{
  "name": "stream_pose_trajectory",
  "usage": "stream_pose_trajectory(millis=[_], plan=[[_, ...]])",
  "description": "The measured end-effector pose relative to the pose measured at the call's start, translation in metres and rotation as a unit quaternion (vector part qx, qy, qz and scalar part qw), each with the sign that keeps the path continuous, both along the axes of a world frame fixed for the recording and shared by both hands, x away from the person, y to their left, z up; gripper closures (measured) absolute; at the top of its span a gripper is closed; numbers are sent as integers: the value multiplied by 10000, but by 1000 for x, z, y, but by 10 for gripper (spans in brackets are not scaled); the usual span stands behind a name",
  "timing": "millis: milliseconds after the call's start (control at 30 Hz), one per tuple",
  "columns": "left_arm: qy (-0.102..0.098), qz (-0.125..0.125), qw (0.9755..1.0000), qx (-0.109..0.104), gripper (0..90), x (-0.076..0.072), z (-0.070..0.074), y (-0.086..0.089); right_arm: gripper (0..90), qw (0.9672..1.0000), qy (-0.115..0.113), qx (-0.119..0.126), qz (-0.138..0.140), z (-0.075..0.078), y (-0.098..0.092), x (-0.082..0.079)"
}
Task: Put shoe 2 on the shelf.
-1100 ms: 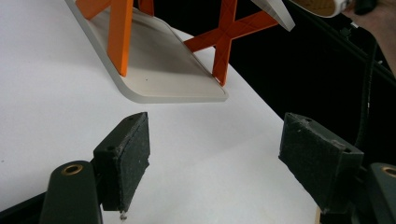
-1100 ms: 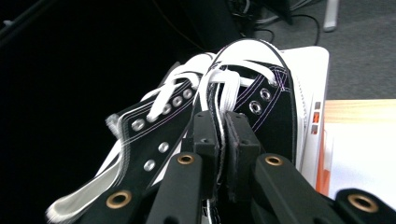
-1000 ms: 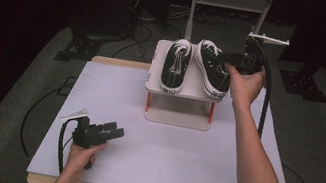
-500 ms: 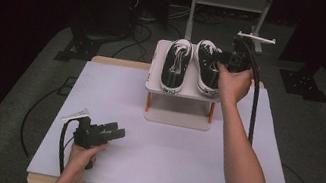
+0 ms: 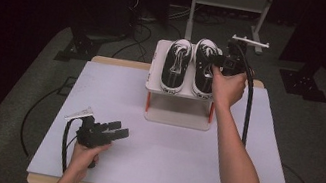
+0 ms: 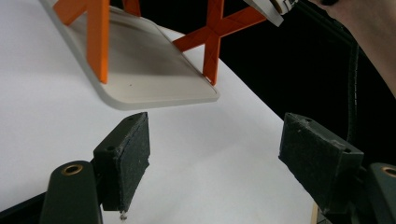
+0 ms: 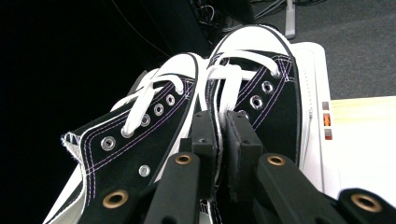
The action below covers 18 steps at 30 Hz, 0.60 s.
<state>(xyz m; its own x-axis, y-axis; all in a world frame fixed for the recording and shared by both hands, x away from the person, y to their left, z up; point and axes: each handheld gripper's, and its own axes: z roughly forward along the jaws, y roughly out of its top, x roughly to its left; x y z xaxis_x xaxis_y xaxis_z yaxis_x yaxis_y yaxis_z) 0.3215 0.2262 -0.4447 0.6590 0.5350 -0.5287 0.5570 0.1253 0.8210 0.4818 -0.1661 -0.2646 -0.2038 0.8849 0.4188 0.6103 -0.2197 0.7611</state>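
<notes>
On the white table (image 5: pixel 164 158), the right hand-held gripper (image 7: pixel 218 135) pinches the right sneaker's (image 7: pixel 261 93) inner collar between closed jaws.

We see two black canvas sneakers with white laces and white toe caps side by side on top of a small white rack (image 5: pixel 181 90). The right sneaker (image 5: pixel 204 68) touches the left sneaker (image 5: pixel 176 65), toes pointing away from us.
</notes>
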Motion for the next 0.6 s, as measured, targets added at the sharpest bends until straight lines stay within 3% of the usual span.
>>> stream_pose_trajectory(millis=[200, 333, 600], plan=[[-100, -88, 9999, 60, 242, 0, 7, -8, 818, 10000, -37, -4, -39, 0, 0, 0], [-164, -140, 9998, 44, 242, 1, 12, -12, 818, 9998, -64, 125, -153, -1, 0, 0], [-254, -194, 9995, 31, 244, 3, 22, -17, 789, 9996, -19, 273, 2, -4, -1, 3]])
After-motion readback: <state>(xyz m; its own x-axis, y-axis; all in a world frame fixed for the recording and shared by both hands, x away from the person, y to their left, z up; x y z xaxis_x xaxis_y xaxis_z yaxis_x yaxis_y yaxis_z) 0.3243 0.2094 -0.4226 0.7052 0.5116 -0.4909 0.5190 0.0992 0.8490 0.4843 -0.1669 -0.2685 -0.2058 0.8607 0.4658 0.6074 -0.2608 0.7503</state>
